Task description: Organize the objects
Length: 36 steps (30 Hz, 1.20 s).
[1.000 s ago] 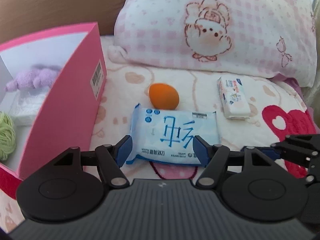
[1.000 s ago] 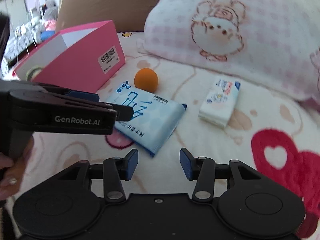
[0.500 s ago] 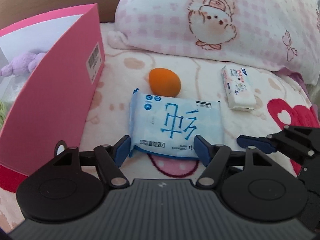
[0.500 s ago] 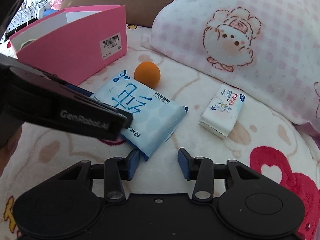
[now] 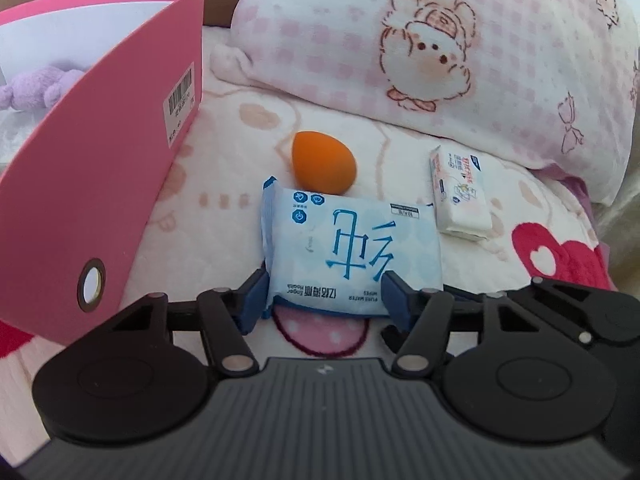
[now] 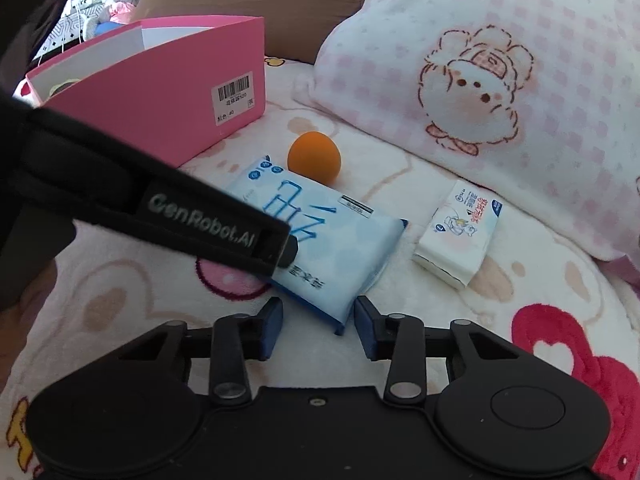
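The left gripper [image 5: 324, 296] was closing its blue pads on the near end of a blue wet-wipes pack [image 5: 350, 254], apparently the next item bound for the pink storage box [image 5: 100, 168] at left, where a purple plush toy [image 5: 38, 86] already lay. An orange makeup sponge [image 5: 323, 162] and a small tissue packet [image 5: 460, 194] waited on the blanket [image 5: 224, 216]. From the right wrist, the right gripper [image 6: 318, 328] was closing around the pack's corner [image 6: 340, 312], pads not visibly pressing, perhaps to steady it, below the pillow [image 6: 520, 80].
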Available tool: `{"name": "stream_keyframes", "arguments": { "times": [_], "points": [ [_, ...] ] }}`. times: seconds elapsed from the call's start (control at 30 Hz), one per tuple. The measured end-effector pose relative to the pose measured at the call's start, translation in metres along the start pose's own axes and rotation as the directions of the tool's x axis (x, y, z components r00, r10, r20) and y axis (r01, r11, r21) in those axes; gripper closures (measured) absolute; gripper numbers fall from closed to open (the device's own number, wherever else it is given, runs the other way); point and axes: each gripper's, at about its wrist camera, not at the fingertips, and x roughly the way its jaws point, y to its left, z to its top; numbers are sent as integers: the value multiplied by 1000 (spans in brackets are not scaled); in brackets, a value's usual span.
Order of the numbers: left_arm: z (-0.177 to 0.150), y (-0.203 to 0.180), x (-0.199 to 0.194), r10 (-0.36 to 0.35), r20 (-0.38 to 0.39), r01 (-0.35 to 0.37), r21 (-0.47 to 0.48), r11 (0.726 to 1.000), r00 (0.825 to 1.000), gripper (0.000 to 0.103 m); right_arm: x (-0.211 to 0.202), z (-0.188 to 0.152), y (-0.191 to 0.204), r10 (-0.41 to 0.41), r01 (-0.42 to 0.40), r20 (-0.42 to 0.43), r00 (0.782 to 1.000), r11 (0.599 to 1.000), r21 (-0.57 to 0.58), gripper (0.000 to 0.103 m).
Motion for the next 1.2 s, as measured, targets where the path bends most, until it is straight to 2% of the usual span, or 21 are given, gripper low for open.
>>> {"name": "stream_keyframes", "arguments": {
  "times": [0.1, 0.3, 0.5, 0.57, 0.67, 0.73, 0.87, 0.93, 1.1, 1.2],
  "points": [
    [-2, -5, -3, 13, 1, -13, 13, 1000, 1000, 45, -2, -1, 3, -8, 8, 7, 1000, 1000, -21, 59],
    [-4, 0, -7, -47, -67, 45, -26, 999, 997, 45, -10, -1, 12, -41, 41, -4, 999, 996, -74, 56],
    [-16, -7, -18, -82, -125, 82, -9, 997, 989, 44, -28, -9, 14, 9, -11, -41, 999, 998, -60, 48],
    [-19, -8, -20, -93, -144, 91, -19, 996, 985, 44, -35, -11, 16, 33, -36, -49, 998, 998, -56, 37],
    [-23, 1, -23, -163, -167, 142, -129, 981, 972, 44, -42, -12, 15, 75, -77, -51, 996, 996, -36, 21],
    [-23, 5, -25, -185, -182, 157, -157, 975, 966, 44, -43, -10, 10, 91, -91, -50, 995, 996, 2, 19],
    [-20, 11, -25, -182, -177, 149, -184, 971, 967, 44, -36, -7, -9, 127, -115, -72, 989, 982, 150, 18],
    [-20, 9, -23, -154, -172, 126, -167, 978, 973, 45, -33, -8, -18, 125, -109, -66, 990, 972, 206, 18],
    [-17, 2, -23, -85, -107, 74, -99, 992, 991, 43, -29, -8, -23, 137, -118, -56, 989, 957, 264, 18],
    [-15, -1, -18, -86, -110, 76, -90, 993, 990, 44, -29, -7, -23, 141, -125, -41, 989, 956, 266, 18]
  ]
}}
